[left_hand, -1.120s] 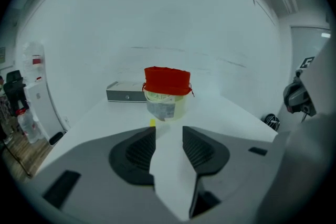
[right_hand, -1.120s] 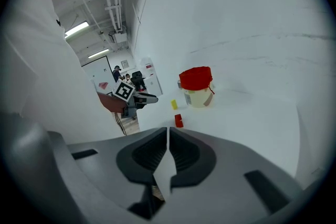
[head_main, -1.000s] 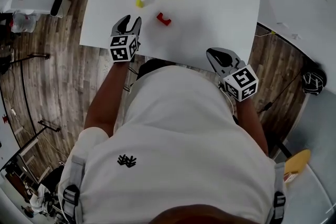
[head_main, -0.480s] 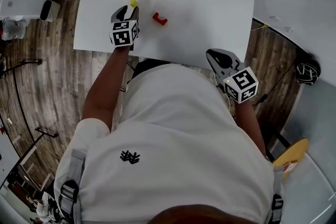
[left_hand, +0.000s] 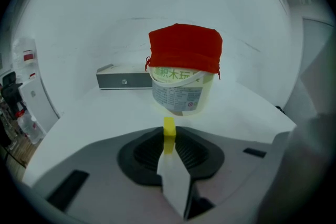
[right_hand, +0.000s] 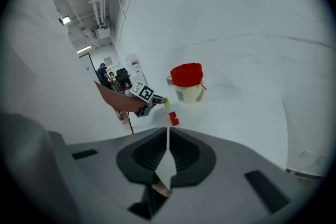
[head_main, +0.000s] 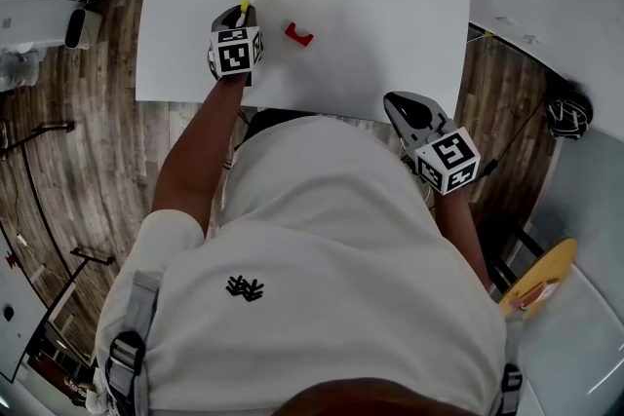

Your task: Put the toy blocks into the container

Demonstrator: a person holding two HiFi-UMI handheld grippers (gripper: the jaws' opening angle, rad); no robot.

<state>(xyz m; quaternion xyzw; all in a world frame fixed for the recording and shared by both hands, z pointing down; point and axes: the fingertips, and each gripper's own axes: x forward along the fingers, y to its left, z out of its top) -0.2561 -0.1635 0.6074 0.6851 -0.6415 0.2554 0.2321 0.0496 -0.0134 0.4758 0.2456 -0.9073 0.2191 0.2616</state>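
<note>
Left gripper (head_main: 241,13) pinches a yellow block (left_hand: 168,132).
Its jaws have just been closing on it, hiding its bottom; the right gripper (right_hand: 168,132) has its jaws touching, empty.

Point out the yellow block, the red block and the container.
yellow block (left_hand: 168,131), left gripper view, its front face.
red block (head_main: 299,34), head view, its middle.
container (left_hand: 181,96), left gripper view, its labelled wall.
</note>
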